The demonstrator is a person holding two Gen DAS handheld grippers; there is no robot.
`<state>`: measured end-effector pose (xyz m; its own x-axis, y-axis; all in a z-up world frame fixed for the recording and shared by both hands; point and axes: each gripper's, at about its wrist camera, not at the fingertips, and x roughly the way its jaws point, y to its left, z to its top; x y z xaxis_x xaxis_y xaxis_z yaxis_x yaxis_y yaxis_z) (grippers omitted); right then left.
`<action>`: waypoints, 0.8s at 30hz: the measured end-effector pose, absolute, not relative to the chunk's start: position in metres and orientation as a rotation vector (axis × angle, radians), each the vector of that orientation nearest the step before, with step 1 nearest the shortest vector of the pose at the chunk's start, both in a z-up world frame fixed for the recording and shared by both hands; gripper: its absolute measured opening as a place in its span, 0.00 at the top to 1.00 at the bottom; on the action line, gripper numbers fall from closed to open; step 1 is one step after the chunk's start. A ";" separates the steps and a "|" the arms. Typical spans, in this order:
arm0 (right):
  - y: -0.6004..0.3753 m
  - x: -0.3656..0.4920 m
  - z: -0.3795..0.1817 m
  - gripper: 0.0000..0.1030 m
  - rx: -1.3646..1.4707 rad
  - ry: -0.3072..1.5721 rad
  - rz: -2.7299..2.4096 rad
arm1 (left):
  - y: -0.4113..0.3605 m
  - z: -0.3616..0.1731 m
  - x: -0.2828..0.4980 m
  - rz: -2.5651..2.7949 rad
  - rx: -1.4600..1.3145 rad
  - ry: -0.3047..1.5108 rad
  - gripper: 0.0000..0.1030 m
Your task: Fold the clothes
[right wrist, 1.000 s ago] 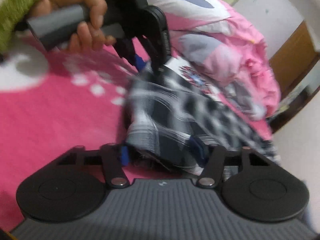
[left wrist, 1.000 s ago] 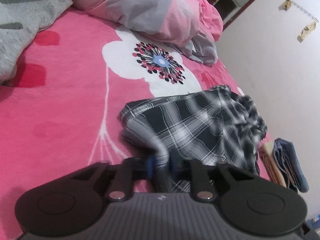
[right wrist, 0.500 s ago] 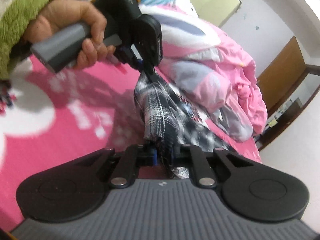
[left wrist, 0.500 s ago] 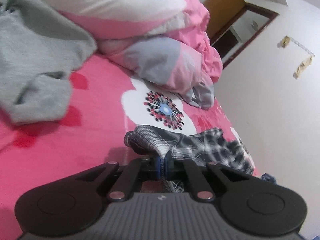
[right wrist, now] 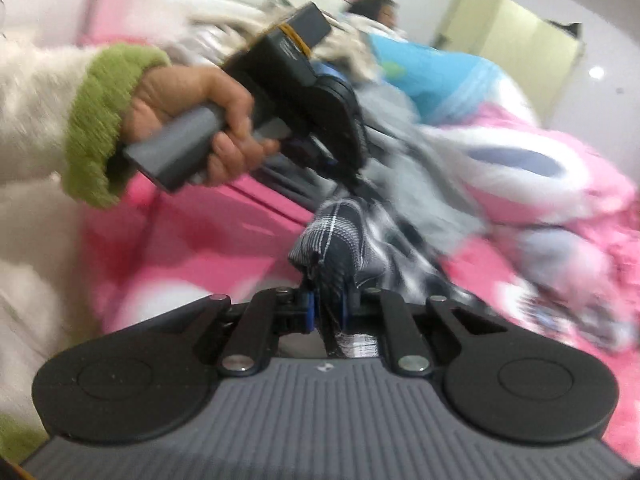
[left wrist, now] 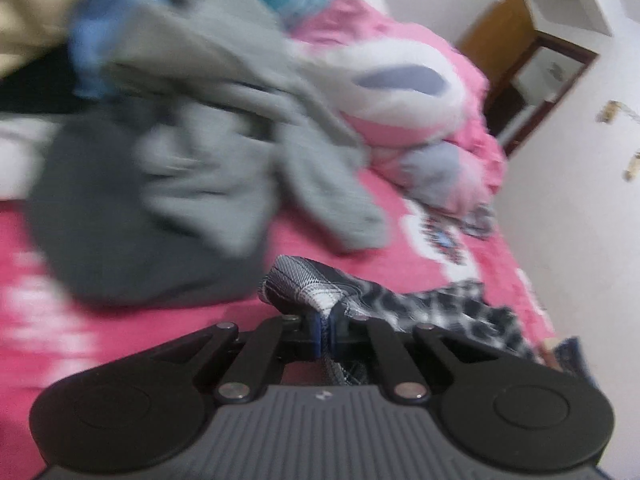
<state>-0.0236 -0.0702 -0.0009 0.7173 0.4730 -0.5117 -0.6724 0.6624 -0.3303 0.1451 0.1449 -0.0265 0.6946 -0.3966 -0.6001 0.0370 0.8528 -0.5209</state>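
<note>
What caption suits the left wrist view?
Left tongs shut on the plaid garment, lifted over the pink bedspread.

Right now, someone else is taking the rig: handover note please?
Left gripper: jaws shut on the plaid garment, pinching an edge.
Right gripper: jaws shut on another part of the same garment.
Garment is held between the two grippers above the pink bed, the rest trailing toward the wall side. Grey sweater lies in a heap beyond, not folded.
Done: the garment is gripped at two points.
Left: finish the plaid fold and set it down, then the grey sweater. Frames are blurred, so fold state is unclear.
</note>
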 end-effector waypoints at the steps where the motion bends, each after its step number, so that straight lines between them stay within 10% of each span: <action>1: -0.057 -0.027 -0.002 0.91 -0.511 0.403 0.706 | 0.160 -0.027 0.139 -0.222 -0.502 0.778 0.96; 5: -0.015 -0.027 -0.022 0.89 -0.459 0.428 0.786 | 0.192 -0.043 0.132 -0.138 -0.471 0.832 0.93; 10: -0.012 -0.010 -0.048 0.80 -0.393 0.533 0.788 | 0.197 -0.049 0.117 -0.056 -0.427 0.811 0.60; 15: -0.070 -0.028 -0.023 0.31 -0.232 0.417 0.750 | 0.182 -0.016 0.091 -0.038 -0.337 0.647 0.42; 24: -0.265 0.013 0.001 0.25 0.141 0.349 0.358 | 0.092 0.003 0.067 -0.281 -0.132 0.609 0.32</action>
